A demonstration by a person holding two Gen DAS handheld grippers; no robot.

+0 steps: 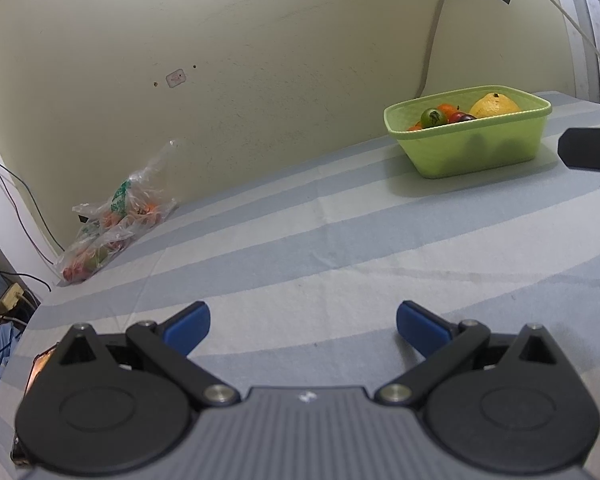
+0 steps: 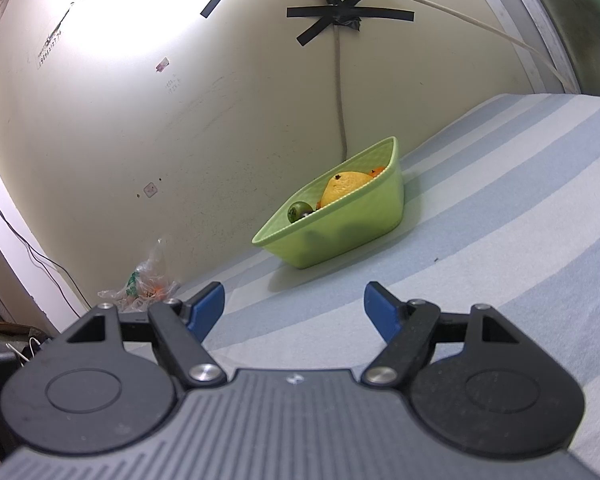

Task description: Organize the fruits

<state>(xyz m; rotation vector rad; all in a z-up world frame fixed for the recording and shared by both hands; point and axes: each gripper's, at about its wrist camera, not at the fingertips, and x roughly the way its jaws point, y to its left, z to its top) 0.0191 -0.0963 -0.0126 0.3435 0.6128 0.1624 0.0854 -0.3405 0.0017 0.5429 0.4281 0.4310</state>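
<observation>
Presently, left gripper (image 1: 303,326): jaws wide apart, empty. Right gripper (image 2: 294,306): likewise spread, nothing held, above striped cloth (image 2: 500,240).

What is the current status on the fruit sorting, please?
Both jaws open, empty: left gripper, right gripper. Green basket holds fruit; plastic bag by wall untouched. Striped cloth between: nothing in the way.

A pale cream wall (image 2: 220,128), scuffed and marked, rises behind a surface spread with a blue-and-white striped cloth (image 1: 340,240). Strips of black tape (image 2: 340,20) pin a grey cable (image 2: 340,92) to the plaster, and a white cord (image 2: 440,8) slants toward a pale frame (image 2: 532,40) at the right. Bright light glares on the upper left of the wall. Dark wires (image 1: 24,216) trail down the left corner to a clutter of plugs (image 1: 4,292).
</observation>
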